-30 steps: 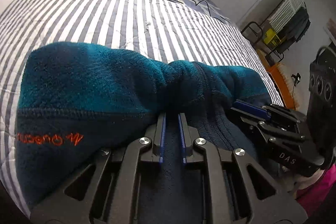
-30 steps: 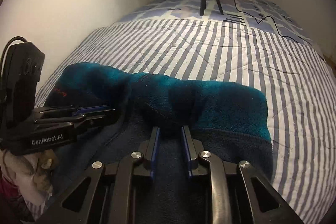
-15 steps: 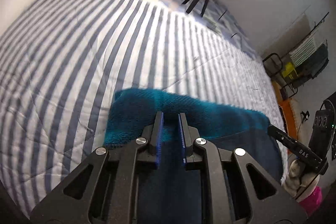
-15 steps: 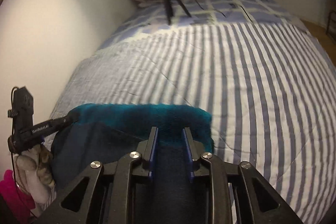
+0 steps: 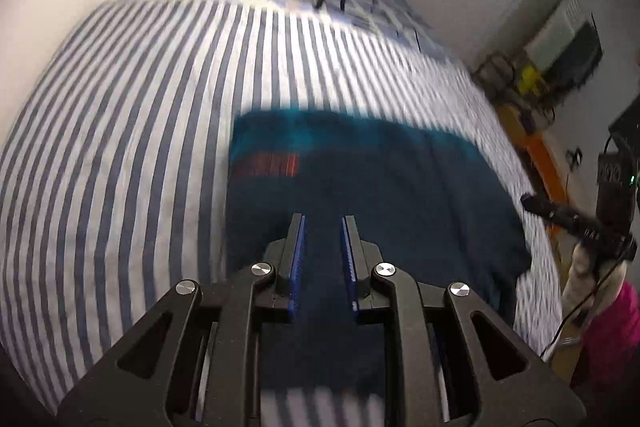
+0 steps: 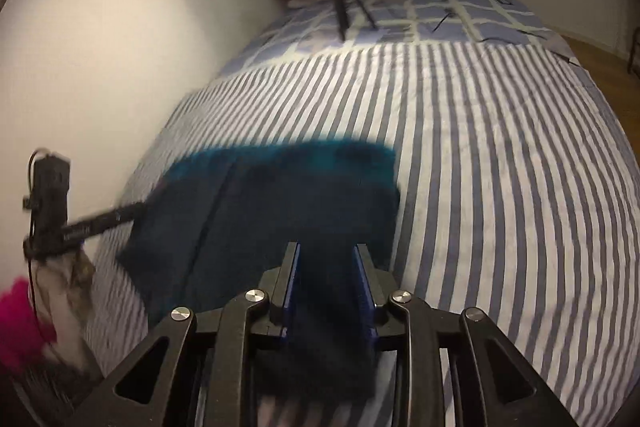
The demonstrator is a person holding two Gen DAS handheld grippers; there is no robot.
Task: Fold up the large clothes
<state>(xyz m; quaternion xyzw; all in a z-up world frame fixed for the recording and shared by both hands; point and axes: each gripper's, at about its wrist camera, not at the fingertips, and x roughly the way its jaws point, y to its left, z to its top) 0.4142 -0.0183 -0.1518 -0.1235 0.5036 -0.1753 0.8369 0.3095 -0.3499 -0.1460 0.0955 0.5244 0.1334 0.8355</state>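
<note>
Jaws around blurred fleece point(image 5: 360, 195) edge
</note>
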